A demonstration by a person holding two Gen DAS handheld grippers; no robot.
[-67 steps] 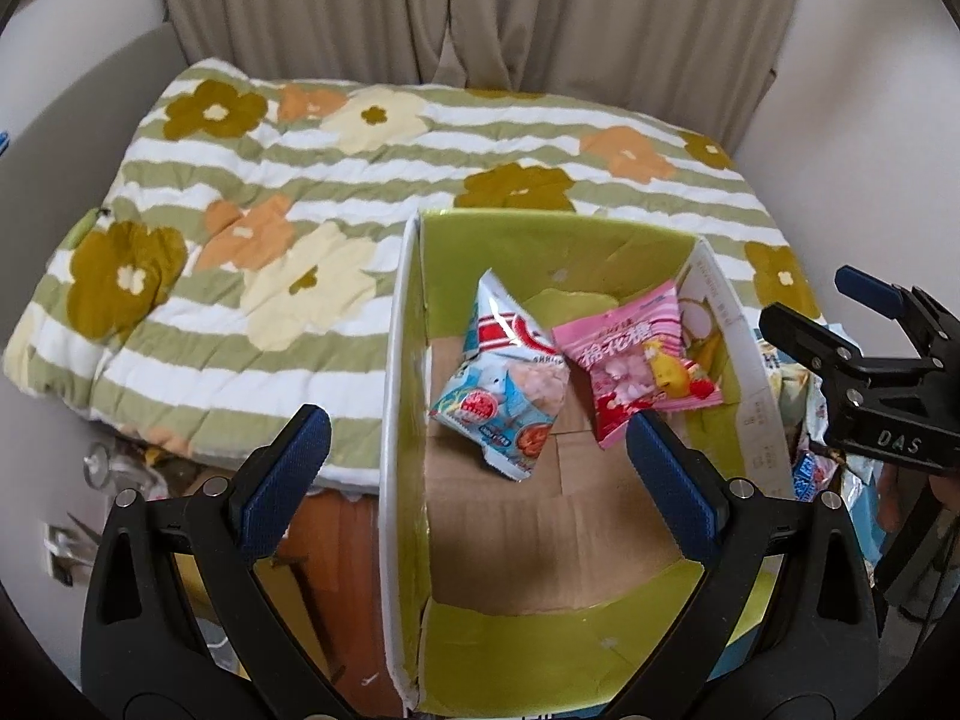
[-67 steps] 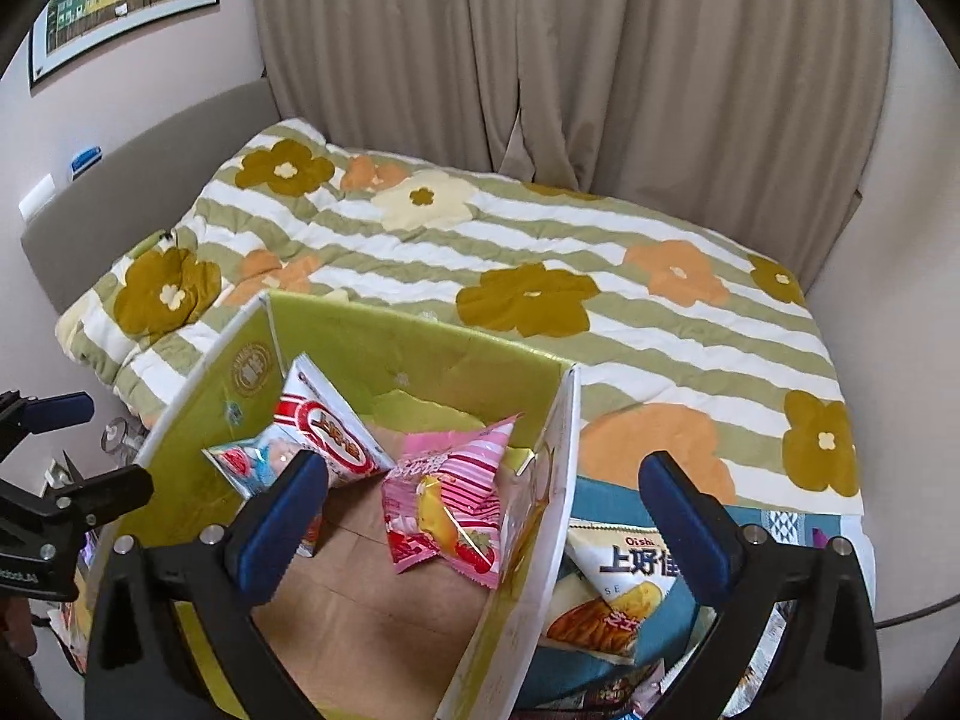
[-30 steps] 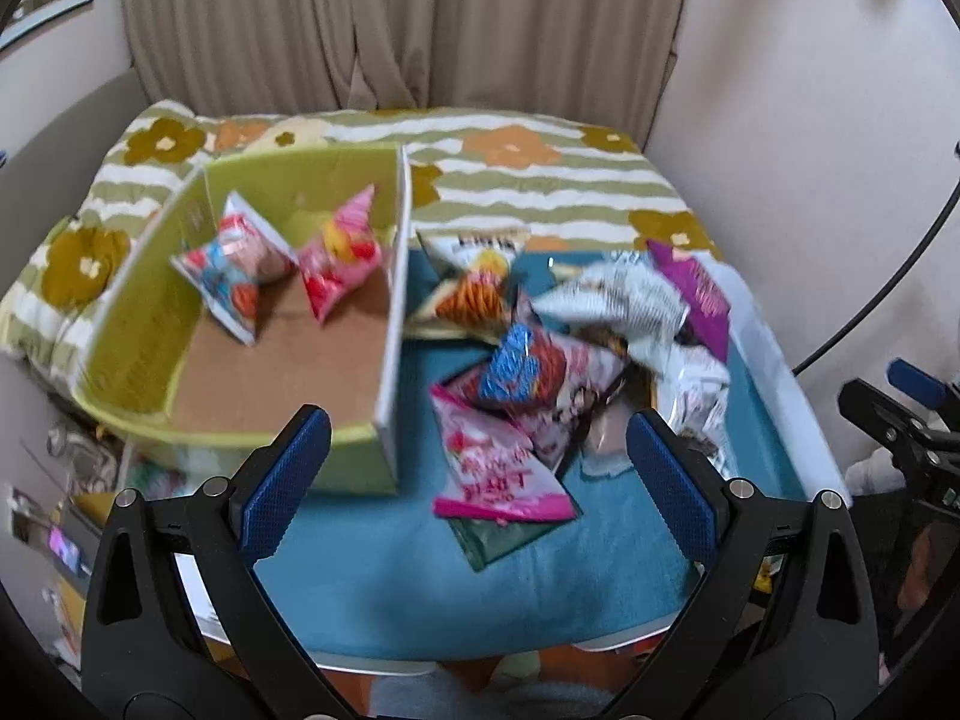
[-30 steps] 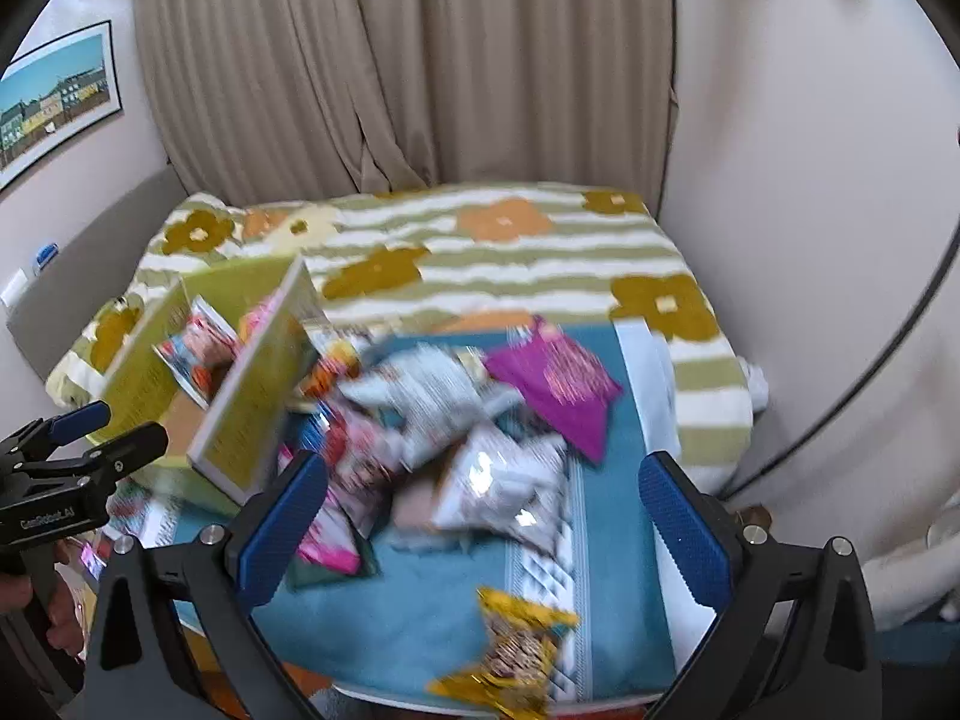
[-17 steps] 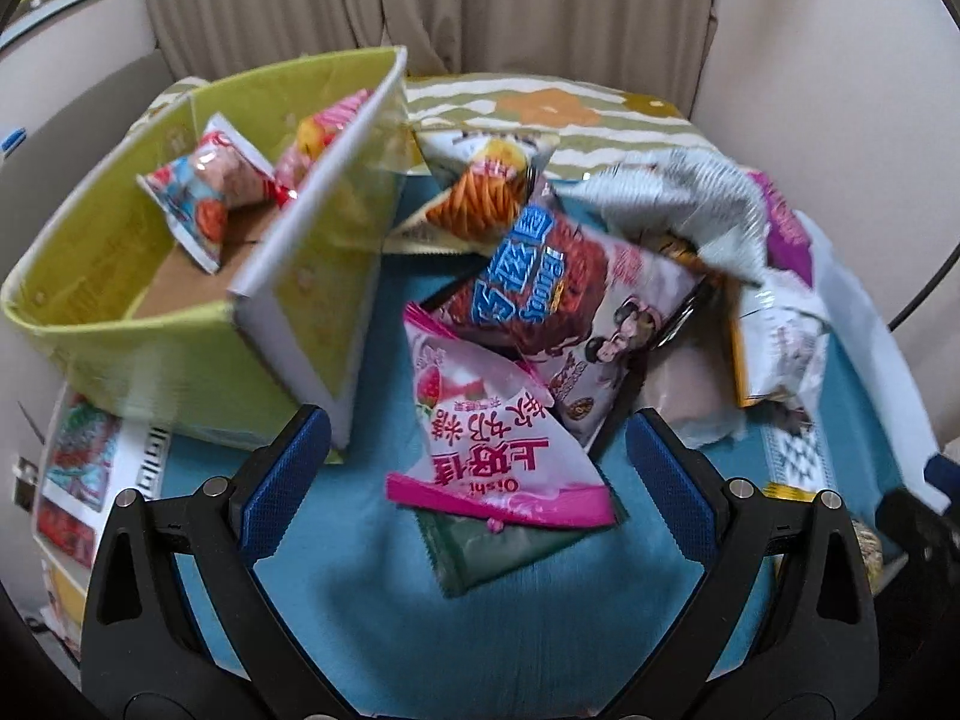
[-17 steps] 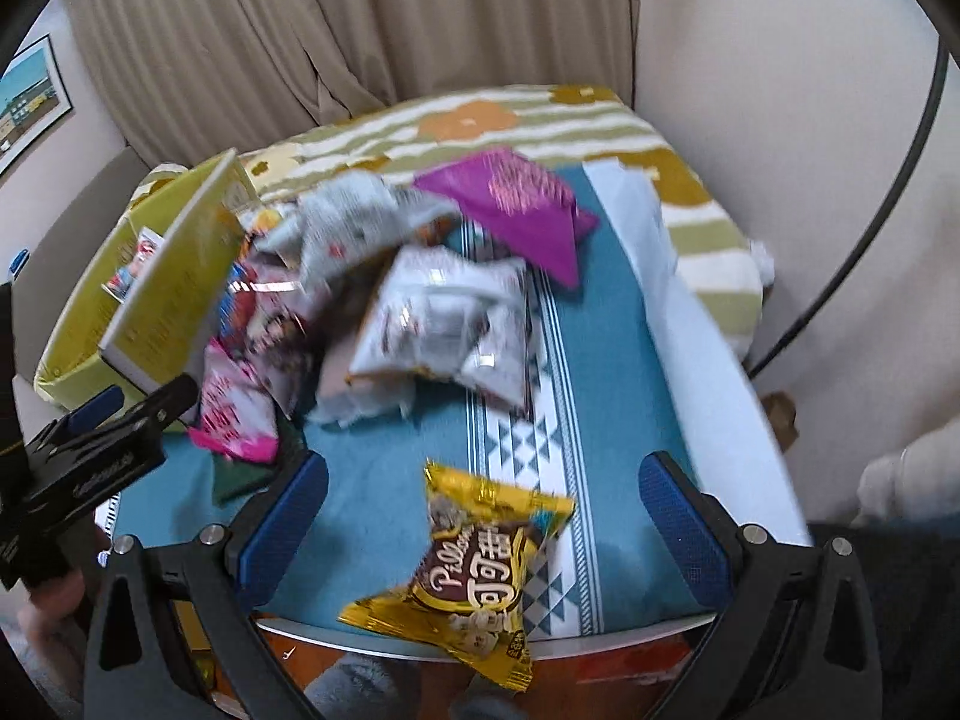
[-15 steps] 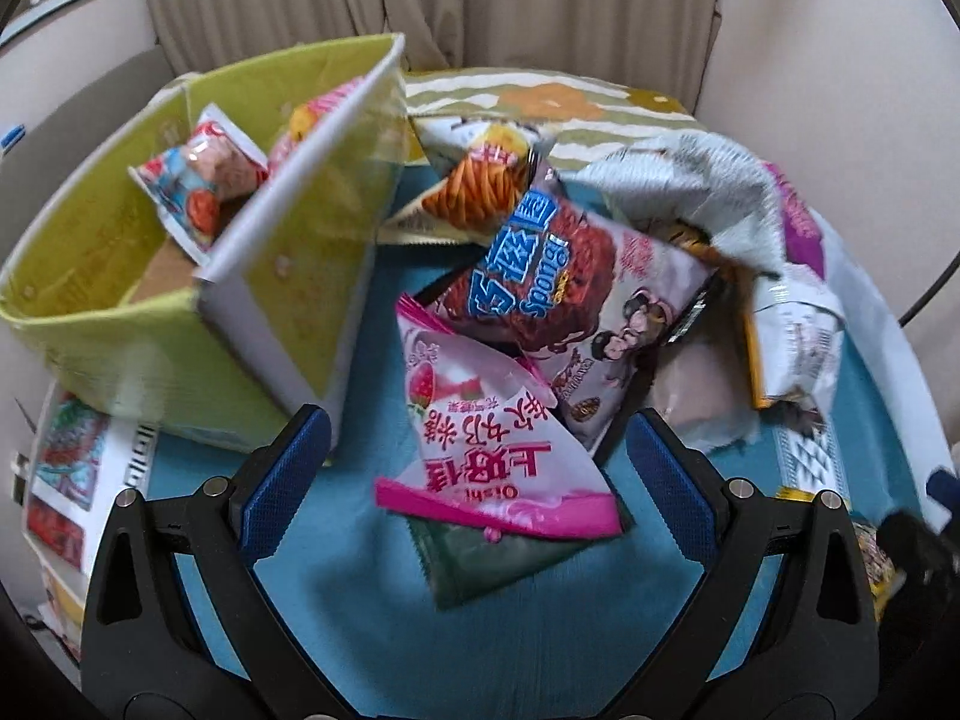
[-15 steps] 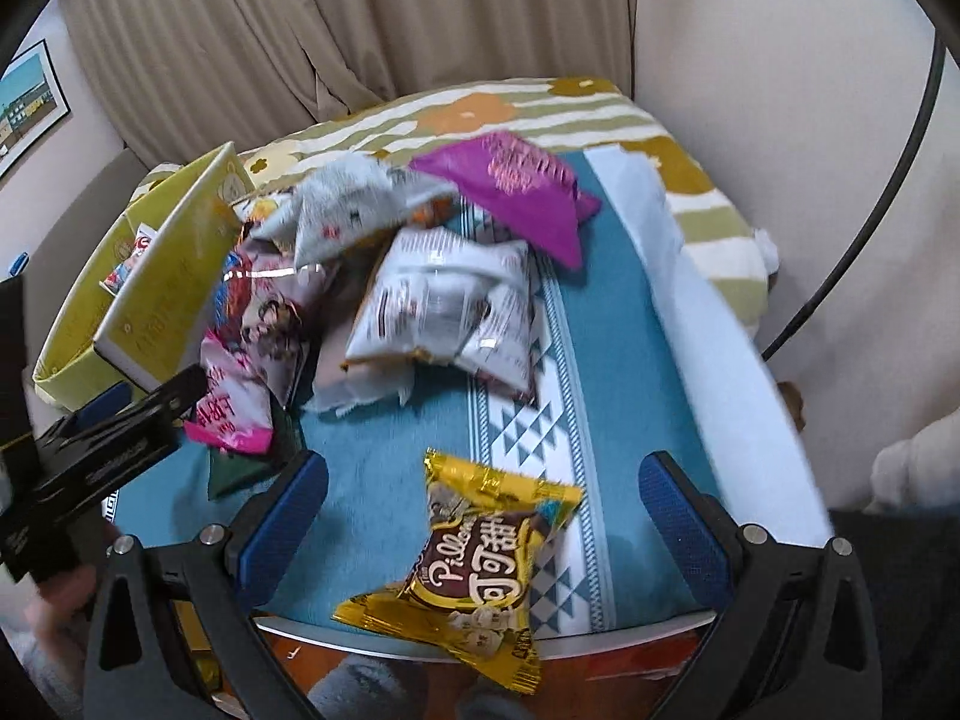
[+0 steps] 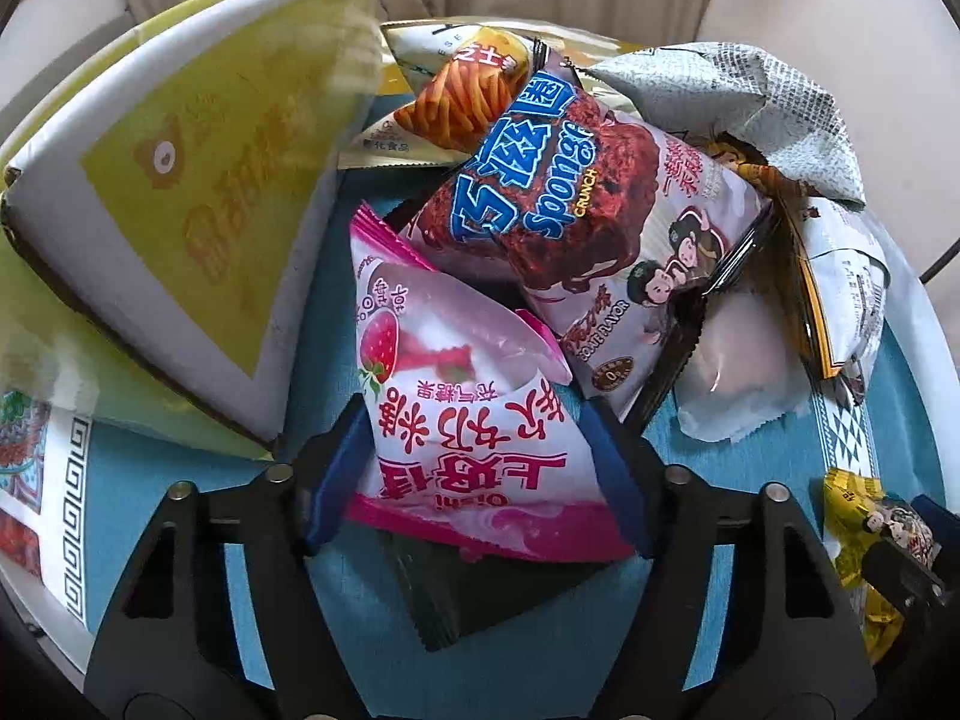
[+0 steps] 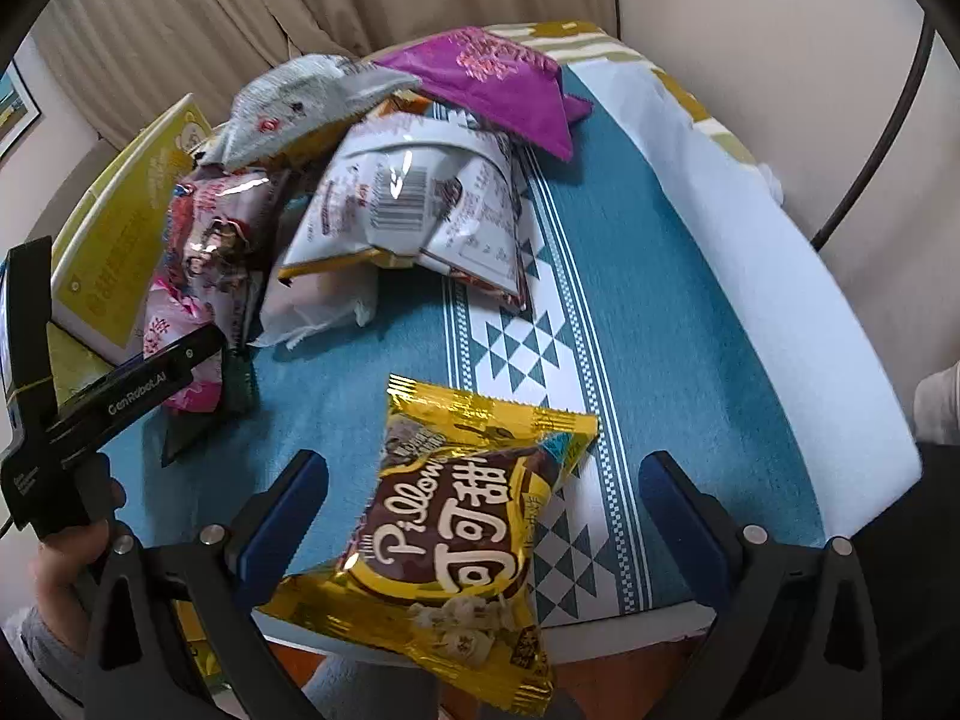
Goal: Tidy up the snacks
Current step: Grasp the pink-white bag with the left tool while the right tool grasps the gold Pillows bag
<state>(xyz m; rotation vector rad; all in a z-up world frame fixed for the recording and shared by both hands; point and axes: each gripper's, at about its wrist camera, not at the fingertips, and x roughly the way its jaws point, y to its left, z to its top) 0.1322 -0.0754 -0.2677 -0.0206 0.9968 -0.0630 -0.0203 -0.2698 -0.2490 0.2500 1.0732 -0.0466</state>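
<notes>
My left gripper [image 9: 474, 468] is low over the teal cloth and its jaws are closing. A pink strawberry snack bag [image 9: 468, 420] sits between them, and both blue pads [image 9: 336, 468] lie against its sides. The bag rests on a dark green packet [image 9: 480, 588]. The yellow-green cardboard box [image 9: 180, 192] stands just left of it. In the right wrist view my right gripper [image 10: 483, 510] is open and straddles a yellow Pillows bag [image 10: 468, 516] at the table's front edge, with its pads clear of the bag.
A heap of snacks lies behind: a Sponge Crunch bag [image 9: 570, 210], an orange sticks bag [image 9: 462, 96], a grey newsprint bag [image 9: 750, 96], a white barcode bag [image 10: 408, 204] and a purple bag [image 10: 498, 78]. A teal cloth [image 10: 660, 300] covers the table. A hand [image 10: 66, 552] holds the left tool.
Both grippers have sunk towards the table. The left jaws have narrowed from wide open onto the pink bag. The right gripper has come down around the yellow bag.
</notes>
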